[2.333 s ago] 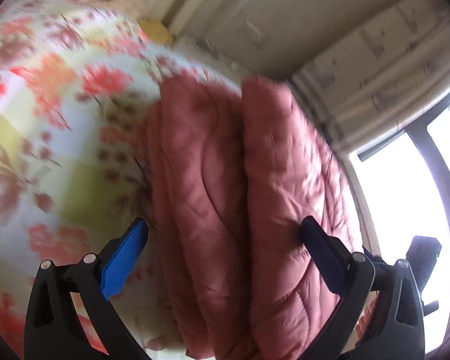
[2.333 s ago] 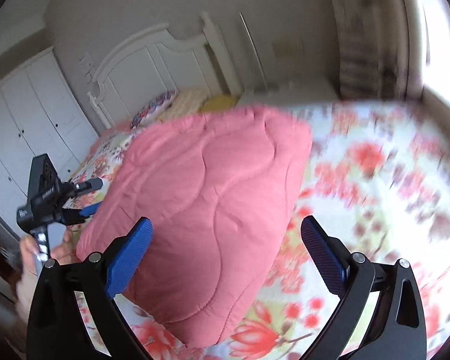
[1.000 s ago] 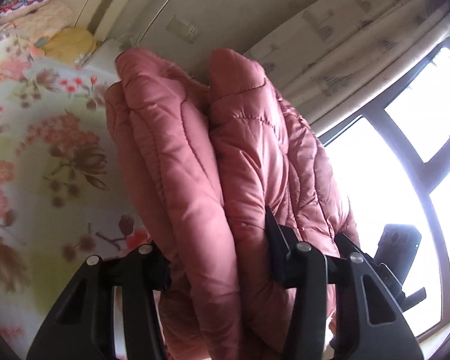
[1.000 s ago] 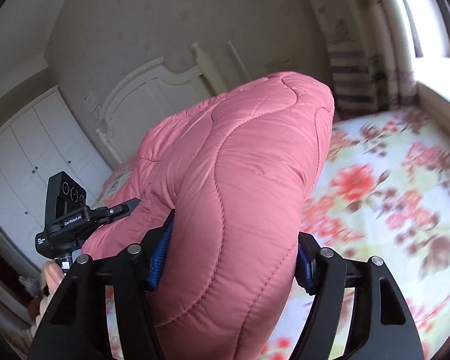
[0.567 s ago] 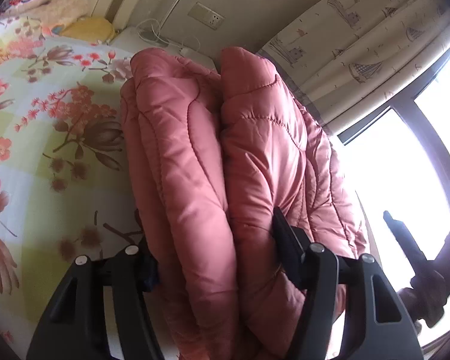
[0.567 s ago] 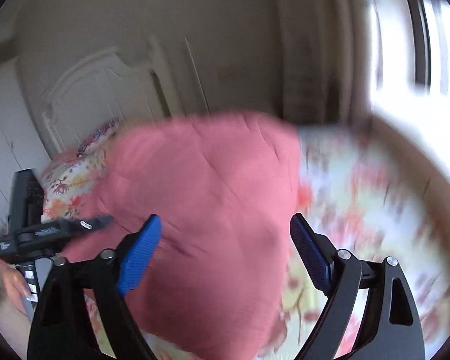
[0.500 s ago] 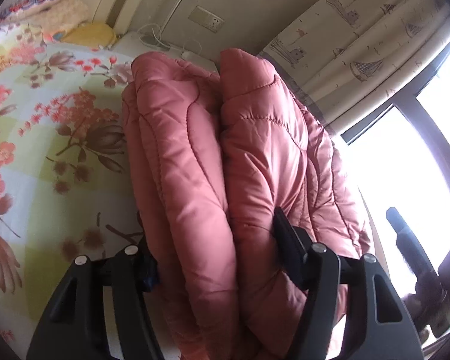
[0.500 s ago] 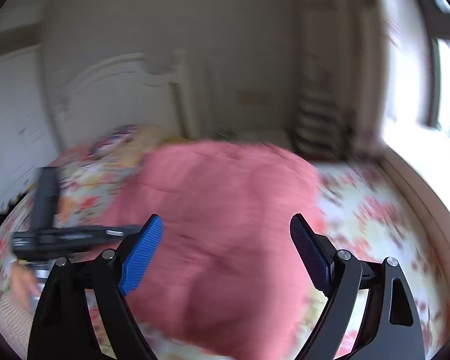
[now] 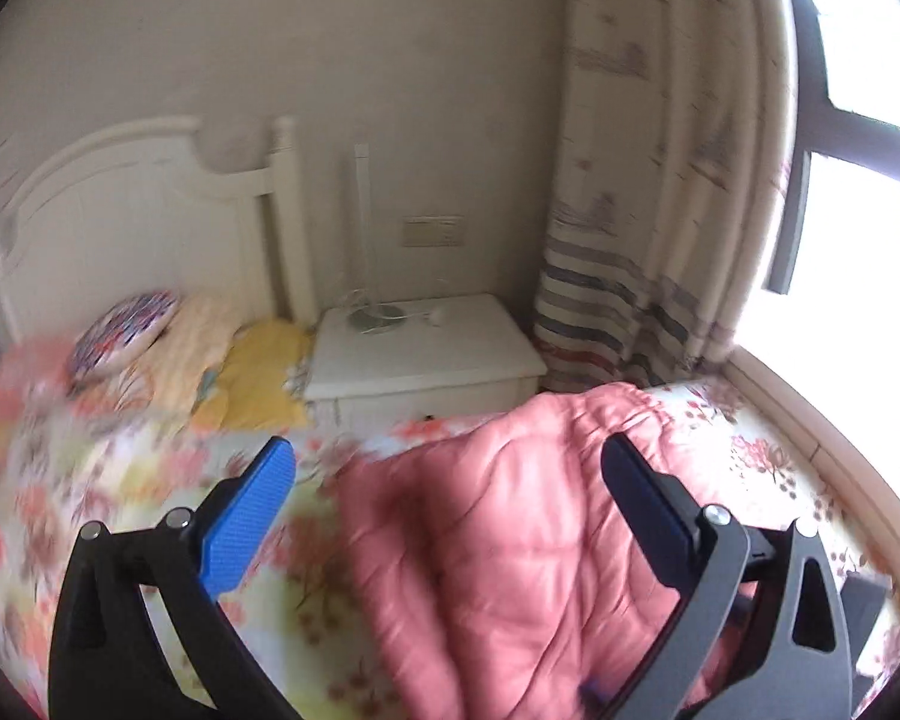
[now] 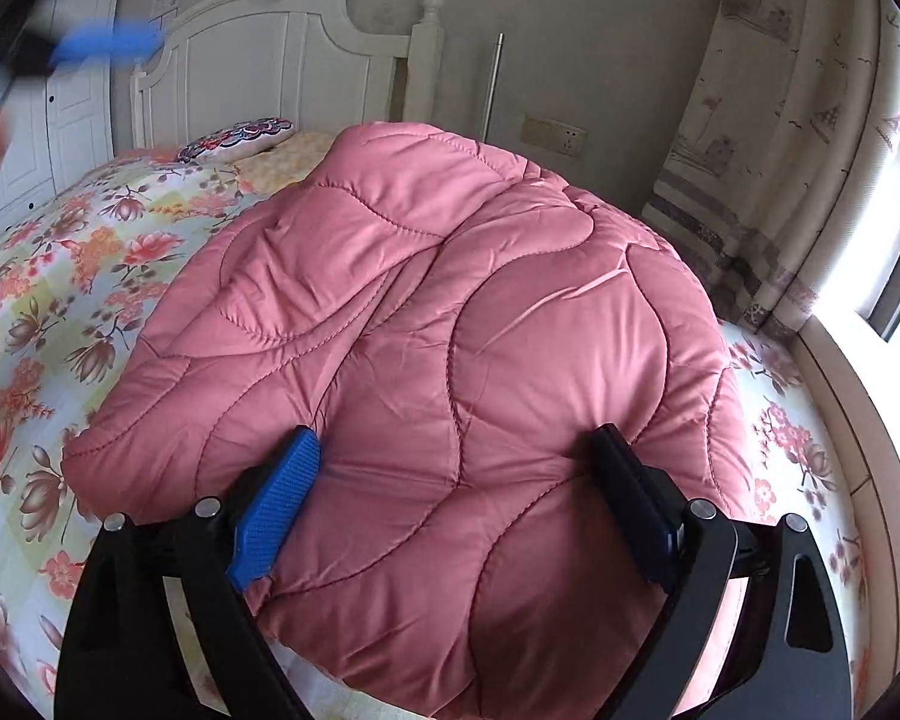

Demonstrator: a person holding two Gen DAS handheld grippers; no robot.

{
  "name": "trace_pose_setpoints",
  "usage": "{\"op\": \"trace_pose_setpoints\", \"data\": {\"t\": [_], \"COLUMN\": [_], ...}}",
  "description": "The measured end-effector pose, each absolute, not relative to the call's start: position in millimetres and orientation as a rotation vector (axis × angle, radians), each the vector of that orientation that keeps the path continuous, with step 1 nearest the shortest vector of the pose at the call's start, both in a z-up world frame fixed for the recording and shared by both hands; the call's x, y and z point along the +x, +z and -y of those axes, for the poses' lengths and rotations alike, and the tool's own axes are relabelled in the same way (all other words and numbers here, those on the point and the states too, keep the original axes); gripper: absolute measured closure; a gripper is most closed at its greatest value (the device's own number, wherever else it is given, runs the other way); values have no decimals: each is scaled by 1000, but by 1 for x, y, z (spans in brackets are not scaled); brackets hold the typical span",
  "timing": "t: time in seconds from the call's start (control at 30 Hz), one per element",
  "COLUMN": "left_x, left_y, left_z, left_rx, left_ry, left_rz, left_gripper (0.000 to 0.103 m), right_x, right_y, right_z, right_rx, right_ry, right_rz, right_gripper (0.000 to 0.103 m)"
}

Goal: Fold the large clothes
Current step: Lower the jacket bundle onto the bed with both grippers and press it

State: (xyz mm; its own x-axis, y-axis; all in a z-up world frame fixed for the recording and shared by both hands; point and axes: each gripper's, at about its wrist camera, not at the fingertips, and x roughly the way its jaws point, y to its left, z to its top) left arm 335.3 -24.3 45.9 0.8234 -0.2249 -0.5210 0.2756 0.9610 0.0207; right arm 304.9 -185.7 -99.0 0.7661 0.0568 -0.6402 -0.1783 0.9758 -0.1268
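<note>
A folded pink quilted jacket (image 10: 438,348) lies in a puffy bundle on the floral bed sheet (image 10: 48,276). My right gripper (image 10: 450,510) is open, its jaws wide apart over the near edge of the bundle. In the left wrist view the jacket (image 9: 510,540) lies on the sheet (image 9: 90,480), below and to the right. My left gripper (image 9: 450,510) is open and empty, raised above the bed. It shows as a blue blur at the top left of the right wrist view (image 10: 102,48).
A white headboard (image 10: 270,54) and pillows (image 9: 126,330) stand at the far end of the bed. A white nightstand (image 9: 426,354) sits beside it. Striped curtains (image 9: 642,240) and a bright window (image 9: 858,240) are on the right, along a ledge (image 10: 858,420).
Both grippers have let go of the jacket, the right first. The bundle now lies on the bed. My left gripper has swung up and away.
</note>
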Motion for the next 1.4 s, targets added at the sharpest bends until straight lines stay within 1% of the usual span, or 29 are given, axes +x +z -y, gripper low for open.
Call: {"op": "trace_pose_setpoints", "data": {"t": [0.03,0.07,0.17,0.2,0.23,0.27,0.3,0.4,0.67,0.87,0.93,0.97,1.07,1.13,1.17,1.23,1.27,1.3,1.4], "left_x": [346,353,376,384,392,400,404,403,405,404,404,404,404,404,404,404,403,403,403], "left_y": [43,39,17,3,-12,-33,-53,-77,-91,-90,-90,-90,-90,-90,-90,-91,-91,-91,-91], "left_z": [38,45,71,77,79,80,80,77,74,72,71,70,69,69,69,70,71,72,72], "left_rx": [123,138,192,227,252,289,323,388,349,335,327,319,315,313,308,318,326,330,327], "left_ry": [-291,-312,-379,-375,-360,-336,-323,-297,-272,-268,-265,-267,-259,-255,-256,-248,-241,-238,-239], "left_rz": [-566,-589,-685,-723,-756,-802,-811,-750,-720,-713,-714,-713,-705,-705,-703,-696,-693,-693,-694], "left_gripper": [5,14,30,33,38,40,39,38,37,36,36,36,36,36,35,35,35,35,35], "right_x": [307,307,305,304,303,302,302,302,304,305,301,298,289,290,296,312,313,314,317], "right_y": [-99,-98,-97,-98,-98,-99,-99,-100,-108,-107,-91,-80,-54,-50,-57,-87,-97,-107,-108], "right_z": [185,186,184,184,184,184,184,183,173,168,172,177,197,206,209,207,204,200,199], "right_rx": [-183,-182,-184,-186,-186,-187,-188,-191,-235,-240,-218,-192,-136,-135,-141,-179,-215,-236,-208], "right_ry": [128,128,129,132,134,137,138,152,149,147,178,187,147,120,113,116,104,88,68], "right_rz": [-689,-691,-696,-698,-698,-697,-695,-692,-682,-685,-688,-672,-606,-600,-633,-750,-741,-714,-725], "right_gripper": [13,13,13,13,13,13,13,13,12,13,17,22,22,22,22,17,14,12,12]}}
